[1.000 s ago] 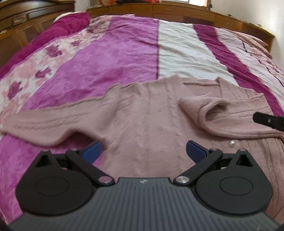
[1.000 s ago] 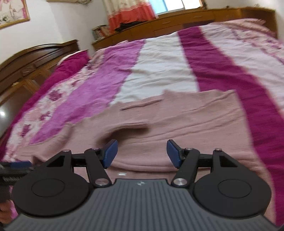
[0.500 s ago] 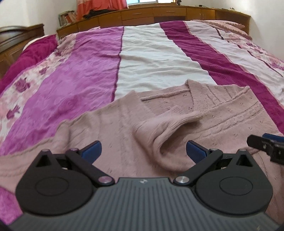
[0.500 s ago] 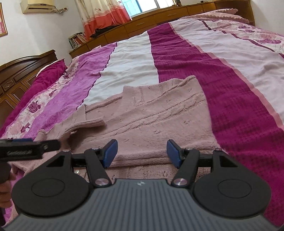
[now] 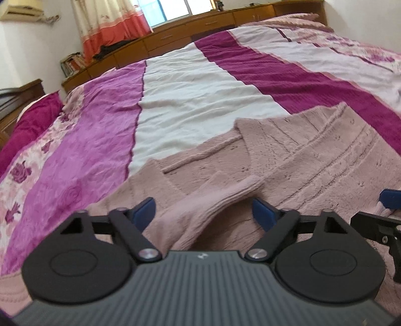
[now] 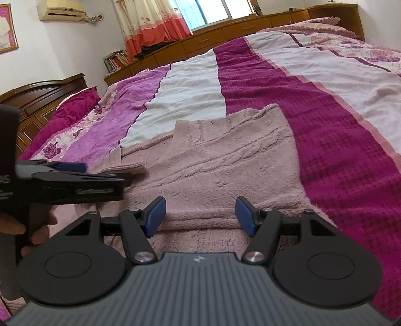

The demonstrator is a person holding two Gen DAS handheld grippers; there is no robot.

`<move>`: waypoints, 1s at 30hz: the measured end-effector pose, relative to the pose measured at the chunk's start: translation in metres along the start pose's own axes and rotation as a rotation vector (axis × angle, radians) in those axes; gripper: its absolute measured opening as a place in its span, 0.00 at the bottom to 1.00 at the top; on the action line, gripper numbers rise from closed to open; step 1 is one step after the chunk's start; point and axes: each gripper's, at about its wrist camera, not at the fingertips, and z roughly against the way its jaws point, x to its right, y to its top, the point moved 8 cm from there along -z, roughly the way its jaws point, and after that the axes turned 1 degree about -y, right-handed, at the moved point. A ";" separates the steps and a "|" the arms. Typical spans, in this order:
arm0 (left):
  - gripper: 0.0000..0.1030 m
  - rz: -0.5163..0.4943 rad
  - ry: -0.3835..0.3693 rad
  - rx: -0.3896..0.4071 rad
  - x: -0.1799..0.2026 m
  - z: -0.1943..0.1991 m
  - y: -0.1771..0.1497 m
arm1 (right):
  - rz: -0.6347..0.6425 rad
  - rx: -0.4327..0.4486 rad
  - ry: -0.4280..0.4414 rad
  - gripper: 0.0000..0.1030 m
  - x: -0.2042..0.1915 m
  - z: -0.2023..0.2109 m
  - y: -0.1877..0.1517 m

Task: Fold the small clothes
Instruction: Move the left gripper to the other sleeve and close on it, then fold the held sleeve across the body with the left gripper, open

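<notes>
**Cardigan partly folded on bed, both grippers over its near edge**

Cardigan [image 6: 225, 160], dusty-pink knit, lies flat on the striped bedspread [image 6: 325, 120] near the bed's near edge, across the white and magenta stripes. Right side panel is folded inward, leaving a straight right edge. One sleeve [image 5: 213, 200] is laid over the body, cuff pointing away.

Left gripper [image 5: 203, 213]: jaws closing, sleeve between the blue pads, pads not yet pressing on it. Right gripper [image 6: 200, 214]: jaws apart over the folded hem, nothing clamped; knit lies below the pads.

A hand [image 6: 22, 225] holds the left gripper's handle at the left.

Background: wooden headboard [image 6: 42, 95], curtain [image 6: 150, 22], low wooden cabinet [image 6: 250, 27].
</notes>
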 end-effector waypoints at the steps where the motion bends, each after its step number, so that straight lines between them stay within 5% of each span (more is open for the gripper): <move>1: 0.67 -0.010 -0.001 0.001 0.003 -0.002 0.000 | 0.000 0.002 0.002 0.67 0.000 0.000 0.000; 3: 0.32 -0.010 -0.007 0.000 0.004 -0.004 0.000 | -0.003 0.004 0.006 0.67 0.001 0.000 -0.001; 4: 0.23 0.005 -0.010 -0.002 0.002 -0.004 0.000 | -0.004 0.005 0.007 0.67 0.000 0.000 -0.001; 7: 0.11 0.103 -0.034 0.006 -0.012 0.000 0.002 | -0.002 0.008 0.008 0.67 0.000 0.000 -0.001; 17: 0.10 0.360 0.046 0.042 -0.085 0.031 -0.012 | 0.002 0.008 0.004 0.67 0.001 0.000 -0.002; 26: 0.13 0.504 0.071 -0.051 -0.119 0.039 -0.066 | -0.008 0.006 0.003 0.67 0.000 0.001 -0.001; 30: 0.23 0.574 0.044 -0.099 -0.125 0.043 -0.089 | -0.043 -0.006 0.006 0.67 0.002 0.007 0.000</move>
